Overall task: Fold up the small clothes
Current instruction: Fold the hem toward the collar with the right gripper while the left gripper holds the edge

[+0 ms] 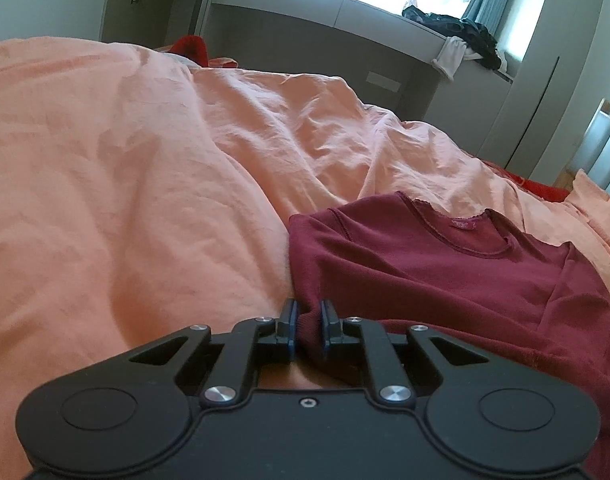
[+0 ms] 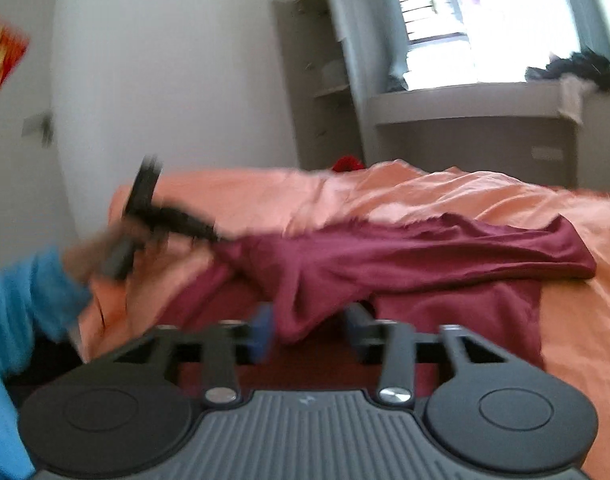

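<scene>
Two grippers on one maroon top [image 1: 445, 264], which lies on the orange duvet [image 1: 145, 160]. Left gripper [image 1: 308, 322] pinches a bunched edge of it, jaws narrow. Right gripper [image 2: 311, 330] stands half open, a fold hanging between its pads, unpinched; view blurred.

A bunched edge of a maroon top [image 1: 445, 264] is pinched between the nearly closed jaws of the left gripper [image 1: 308, 326], the garment spread rightward beyond them over a rumpled peach duvet [image 1: 145, 168].
</scene>
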### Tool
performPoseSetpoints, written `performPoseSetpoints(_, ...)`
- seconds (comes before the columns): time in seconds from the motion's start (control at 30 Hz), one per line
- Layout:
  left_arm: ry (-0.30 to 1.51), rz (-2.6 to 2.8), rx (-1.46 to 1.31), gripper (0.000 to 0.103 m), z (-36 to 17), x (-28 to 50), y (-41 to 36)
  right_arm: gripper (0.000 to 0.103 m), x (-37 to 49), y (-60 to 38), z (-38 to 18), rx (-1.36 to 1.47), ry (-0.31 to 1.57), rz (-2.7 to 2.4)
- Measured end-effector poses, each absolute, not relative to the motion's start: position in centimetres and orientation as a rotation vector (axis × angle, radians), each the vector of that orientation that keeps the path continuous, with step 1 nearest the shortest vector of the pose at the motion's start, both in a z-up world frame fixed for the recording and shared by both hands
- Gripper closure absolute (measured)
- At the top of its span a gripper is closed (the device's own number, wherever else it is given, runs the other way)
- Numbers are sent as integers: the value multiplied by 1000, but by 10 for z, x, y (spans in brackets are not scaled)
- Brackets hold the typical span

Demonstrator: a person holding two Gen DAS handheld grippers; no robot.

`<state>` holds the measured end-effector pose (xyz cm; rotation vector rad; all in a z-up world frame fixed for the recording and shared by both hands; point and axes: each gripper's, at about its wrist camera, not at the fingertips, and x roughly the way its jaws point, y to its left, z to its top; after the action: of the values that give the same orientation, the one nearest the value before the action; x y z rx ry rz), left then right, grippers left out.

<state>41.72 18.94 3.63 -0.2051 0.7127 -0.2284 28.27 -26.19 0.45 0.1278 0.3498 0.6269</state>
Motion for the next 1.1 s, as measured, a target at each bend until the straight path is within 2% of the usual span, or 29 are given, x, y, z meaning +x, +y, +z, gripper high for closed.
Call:
performPoseSetpoints(0.13,711,-227,-197,89,37,417,189,49,308,-273,14,219,350,611)
performPoseSetpoints(0.4,701,-231,-205,87,39,416,189,51,306,-232,15,-54,388,686)
performPoseSetpoints(0.57,568,-229,-140,87,64,410,177,51,297,-215,11,-193,411,691)
performPoseSetpoints(0.6,539,-246,-131,87,70,410,172,54,298,-211,10,-227,416,687)
performPoseSetpoints(0.7,508,-298,-104,86,77,416,155,101,304,-203,6,-283,466,685)
performPoseSetpoints(0.93,573,-293,-73,86,57,446,122,101,341,-234,40,-89,432,609)
performPoseSetpoints(1.1,666,-205,-30,87,32,459,128,99,397,-259,26,39,578,529)
